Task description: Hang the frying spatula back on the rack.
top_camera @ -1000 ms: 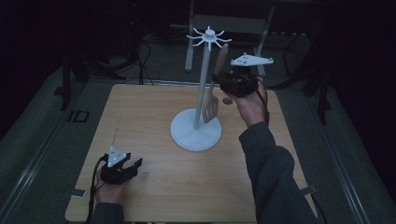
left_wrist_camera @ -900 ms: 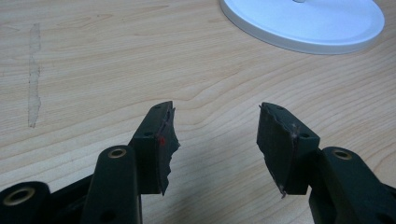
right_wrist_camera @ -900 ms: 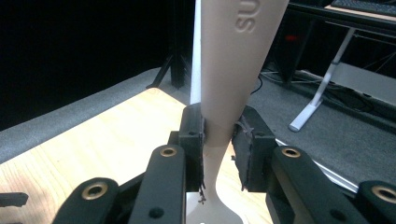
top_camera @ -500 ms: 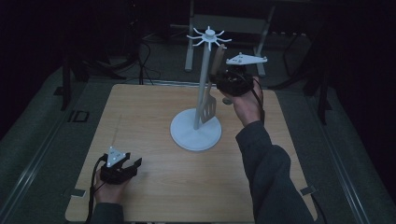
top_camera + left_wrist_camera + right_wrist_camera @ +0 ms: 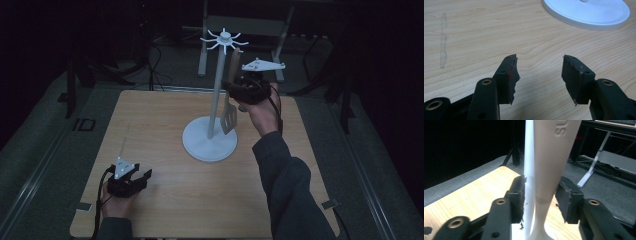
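While it hangs from one of the hooks at the top of the white utensil stand, the beige slotted spatula has its blade low beside the pole, above the round base, and its handle rising toward the hook crown. In the right gripper view the spatula handle stands upright between the two black jaws, with raised lettering near its top. The right gripper has just been opening its jaws: they now stand apart on either side of the handle, with a sliver of gap at each pad, so nothing is clamped. The stand's pole runs just behind the handle and close to the left pad, crowding that side of the gripper's reach.

Farther out, the stand sits a little beyond the middle of the wooden counter. The left gripper rests near the counter's near left corner, well apart from the stand, in the person's left hand; its jaws are spread wide with only bare wood between them, and the base's rim lies ahead. A faint scuff mark runs along the wood to its left. Beyond the counter, dark floor, cables and the legs of a grey frame stand in shadow.
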